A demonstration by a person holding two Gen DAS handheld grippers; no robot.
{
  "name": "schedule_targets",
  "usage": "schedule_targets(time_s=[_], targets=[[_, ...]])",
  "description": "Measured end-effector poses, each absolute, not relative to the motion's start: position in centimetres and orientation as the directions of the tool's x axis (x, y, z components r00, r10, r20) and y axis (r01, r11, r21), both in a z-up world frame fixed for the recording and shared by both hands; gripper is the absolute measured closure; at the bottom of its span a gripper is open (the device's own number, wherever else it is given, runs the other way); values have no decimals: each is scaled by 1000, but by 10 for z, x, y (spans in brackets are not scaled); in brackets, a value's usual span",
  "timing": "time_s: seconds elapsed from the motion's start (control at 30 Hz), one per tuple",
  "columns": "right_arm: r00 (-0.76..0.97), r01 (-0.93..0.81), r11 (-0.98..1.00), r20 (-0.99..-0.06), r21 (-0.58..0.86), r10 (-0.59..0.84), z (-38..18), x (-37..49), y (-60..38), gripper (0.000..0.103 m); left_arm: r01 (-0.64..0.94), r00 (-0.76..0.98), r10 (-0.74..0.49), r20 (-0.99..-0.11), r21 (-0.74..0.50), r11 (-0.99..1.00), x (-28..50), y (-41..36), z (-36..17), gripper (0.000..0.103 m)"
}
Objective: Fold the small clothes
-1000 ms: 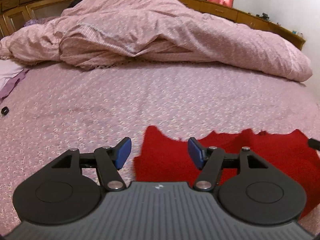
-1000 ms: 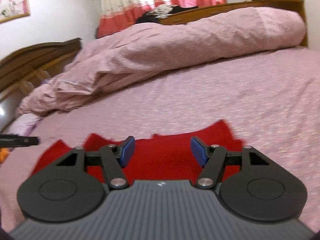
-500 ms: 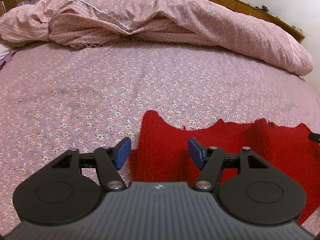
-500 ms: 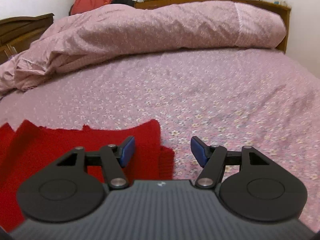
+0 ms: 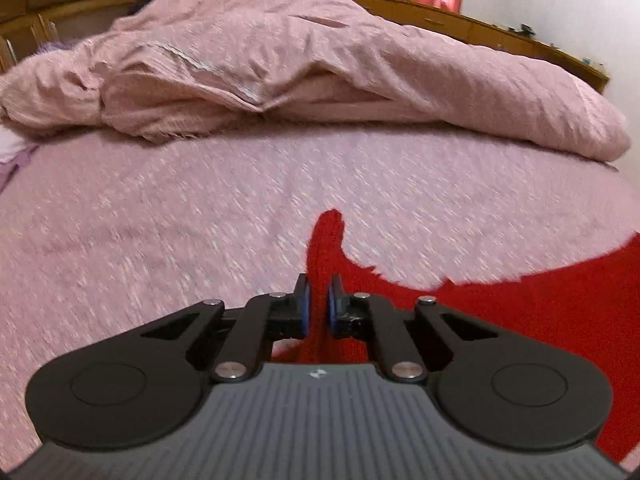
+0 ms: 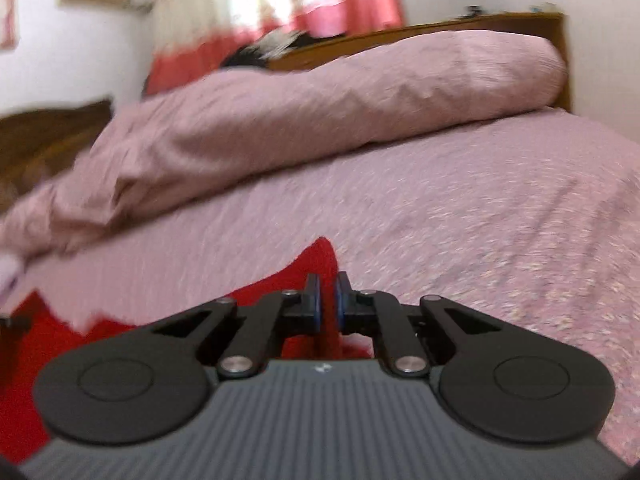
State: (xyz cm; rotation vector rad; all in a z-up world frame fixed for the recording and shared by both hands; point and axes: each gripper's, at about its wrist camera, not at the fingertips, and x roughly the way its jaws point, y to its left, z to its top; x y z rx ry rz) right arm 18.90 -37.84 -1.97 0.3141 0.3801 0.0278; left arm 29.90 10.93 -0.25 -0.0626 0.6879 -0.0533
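A red knitted garment (image 5: pixel 540 304) lies on the pink flowered bedsheet (image 5: pixel 200 208). My left gripper (image 5: pixel 319 296) is shut on the garment's left corner, and a peak of red cloth stands up between and beyond its blue pads. In the right wrist view the same red garment (image 6: pixel 52 344) stretches off to the left. My right gripper (image 6: pixel 327 292) is shut on its right corner, pinching up a fold of red fabric. The cloth sags between the two grips.
A rumpled pink duvet (image 5: pixel 320 68) is heaped across the far side of the bed. Behind it runs a wooden headboard (image 5: pixel 500 36) with red and white curtains (image 6: pixel 320 4) above. Dark wooden furniture (image 5: pixel 60 4) stands at far left.
Both grippers went from open over the garment's corners to shut on them. The pinched corners now rise off the sheet, and both views have tilted up.
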Motion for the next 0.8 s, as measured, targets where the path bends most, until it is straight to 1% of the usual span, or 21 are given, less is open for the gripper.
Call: schedule_targets(time_s=[0.1,0.2,0.27,0.4,0.5,0.57,0.63,0.77,0.8], targets=[[908,85,954,-416,286,44,-31,200,-381,93,17,748,-68,-660,-84,996,317,111,-14,93],[872,115,964,-489,241,18,-52,208,-375,92,12,701,-35,-713,-37,999,328,106,-36,92],[857,114,968,-515,224,19,-60,210,-371,89,7,691,-18,-723,-18,1000,328,105,-47,91],[853,111,974,-522,196,8,-48,206,-369,82,-9,701,-20,-713,-36,999,316,113,-43,90],[861,120,975,-509,188,-8,-34,191,-372,72,-9,709,-5,-705,-16,1000,303,112,-25,89],[873,116,976,-487,185,-12,-24,177,-370,58,-10,721,0,-693,-11,1000,286,109,-10,89],[886,108,976,-463,190,-8,-17,158,-366,50,-39,724,7,-690,-32,999,266,107,0,86],[897,63,977,-441,205,35,-10,125,-351,50,-58,736,-36,-676,-116,992,219,99,9,72],[895,53,976,-443,212,48,-11,116,-346,50,-43,737,-56,-674,-129,991,210,95,9,70]])
